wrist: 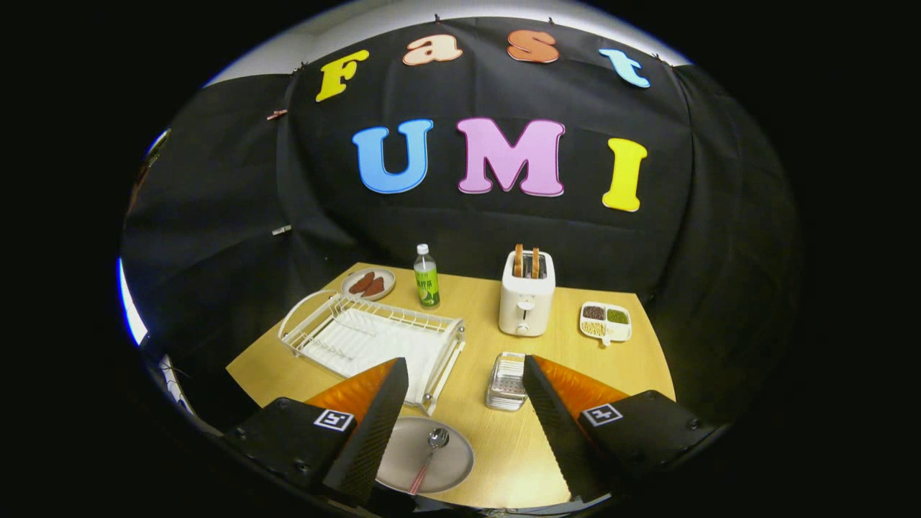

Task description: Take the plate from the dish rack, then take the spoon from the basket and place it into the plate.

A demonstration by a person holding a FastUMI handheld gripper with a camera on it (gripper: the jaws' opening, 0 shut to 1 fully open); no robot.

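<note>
The wooden table (633,360) is seen spread out ahead of the gripper (464,374), whose fingers are held wide apart with nothing gripped. The white dish rack (370,338) is found just beyond the left finger, looking empty as far as can be made out. A white toaster (527,298) is parked further ahead, slightly right. The grey plate (450,464) is laid flat on the table, partly hidden by the left finger. The small wire basket (506,381) is sat just ahead, next to the right finger. The spoon (430,453) is already resting in the plate.
</note>
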